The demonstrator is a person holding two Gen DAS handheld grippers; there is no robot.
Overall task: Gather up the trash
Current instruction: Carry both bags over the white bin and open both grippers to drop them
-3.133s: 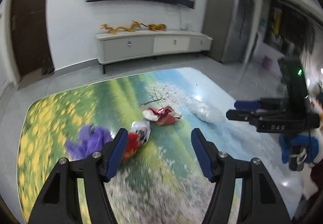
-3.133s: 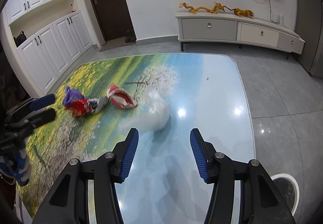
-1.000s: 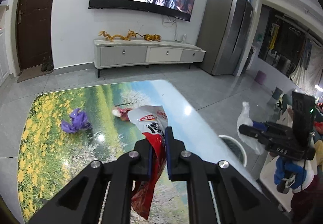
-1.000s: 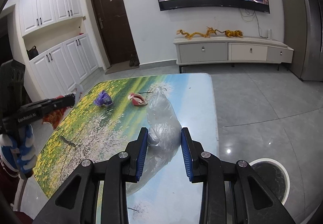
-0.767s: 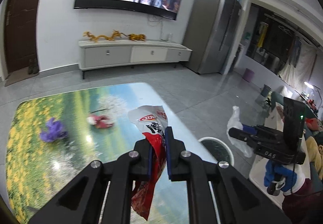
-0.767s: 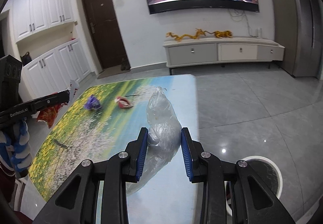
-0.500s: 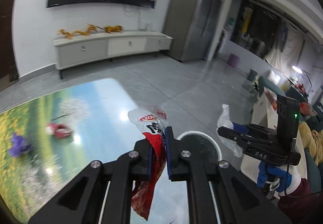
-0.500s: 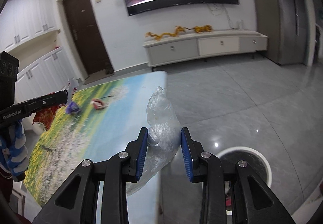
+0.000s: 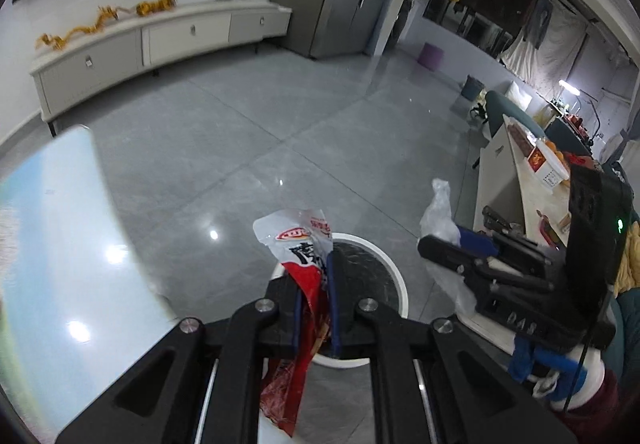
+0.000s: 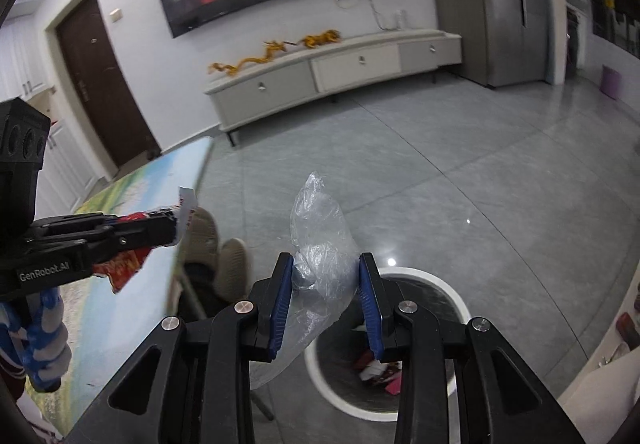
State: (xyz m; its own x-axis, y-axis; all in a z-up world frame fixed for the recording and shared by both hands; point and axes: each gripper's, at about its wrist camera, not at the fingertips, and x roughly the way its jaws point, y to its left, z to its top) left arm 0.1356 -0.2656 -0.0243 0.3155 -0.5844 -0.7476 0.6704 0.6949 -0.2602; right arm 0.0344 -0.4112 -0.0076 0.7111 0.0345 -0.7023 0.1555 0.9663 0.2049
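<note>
My left gripper (image 9: 314,276) is shut on a red and white snack wrapper (image 9: 300,244), which hangs down between the fingers. It hovers over the near rim of a round white trash bin (image 9: 396,284) on the floor. My right gripper (image 10: 326,268) is shut on a crumpled clear plastic bag (image 10: 320,240), just above the left rim of the same trash bin (image 10: 452,296), which holds several scraps. In the right wrist view the left gripper (image 10: 172,230) with the wrapper (image 10: 186,206) shows at the left. The right gripper (image 9: 432,244) and its bag (image 9: 438,212) appear at the right of the left wrist view.
The table (image 9: 60,244) with its landscape print is at the left, its edge close to the bin. A pair of beige slippers (image 10: 228,256) shows under the table edge. A low cabinet (image 10: 340,72) lines the far wall, a counter (image 9: 520,184) stands at the right.
Both grippers have swung right, off the table and down toward the trash bin, each keeping its hold. The table has slid to the left edge of both views.
</note>
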